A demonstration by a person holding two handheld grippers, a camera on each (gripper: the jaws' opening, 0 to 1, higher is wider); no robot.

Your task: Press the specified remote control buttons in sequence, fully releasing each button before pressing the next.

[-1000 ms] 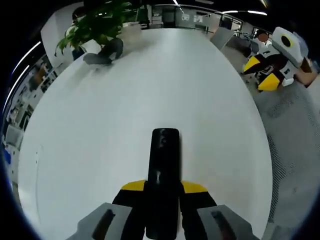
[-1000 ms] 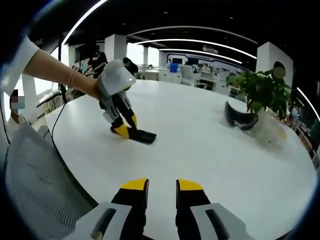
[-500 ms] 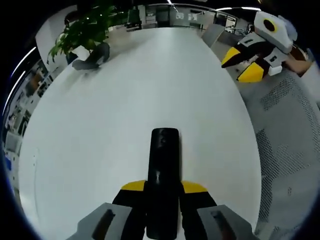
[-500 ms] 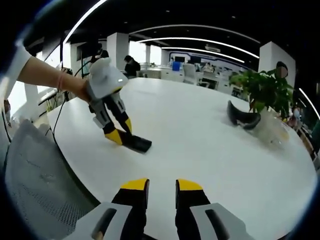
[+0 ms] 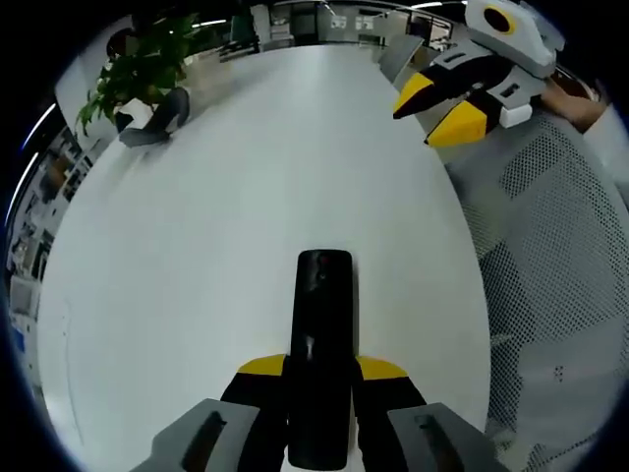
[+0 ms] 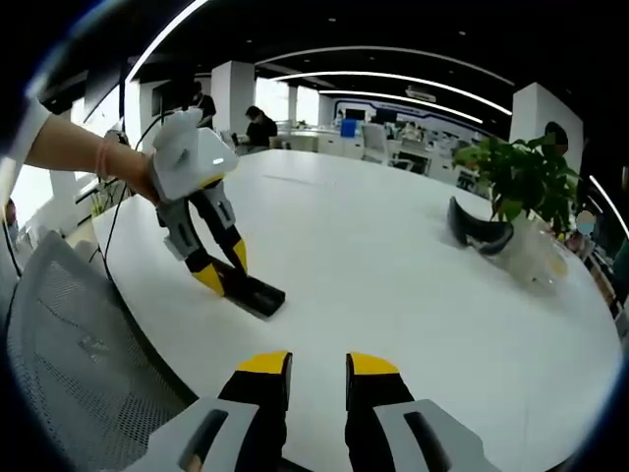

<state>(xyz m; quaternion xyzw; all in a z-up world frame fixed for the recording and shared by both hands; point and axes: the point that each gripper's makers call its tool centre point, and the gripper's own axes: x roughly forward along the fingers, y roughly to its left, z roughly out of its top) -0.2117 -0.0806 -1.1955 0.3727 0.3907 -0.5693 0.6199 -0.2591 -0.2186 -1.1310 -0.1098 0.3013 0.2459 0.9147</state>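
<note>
- In the left gripper view, a potted plant (image 5: 133,69) and a dark curved object (image 5: 157,118) beside it sit far ahead and to the left of the left claw (image 5: 320,369), across the white table (image 5: 246,197).
- The black remote control (image 5: 320,344) lies lengthwise between the left claw's yellow-tipped jaws, which are clenched on its near end; its far end reaches forward over the table.
- The right claw (image 5: 447,103) shows ahead and to the right, over the table's edge, near a mesh chair (image 5: 550,256).
- In the right gripper view, the left claw (image 6: 224,275) stands ahead and to the left, tilted down, with the remote control (image 6: 254,295) at its tips on or just above the table.
- The right claw (image 6: 318,366) hangs released, jaws slightly apart with nothing between them, well apart from the remote.
- Judged by its look, the remote is light, stiff and smooth plastic, so it may slide or tip under a press; holding it by its sides at the rear leaves the buttons free.
- No press seems begun.
</note>
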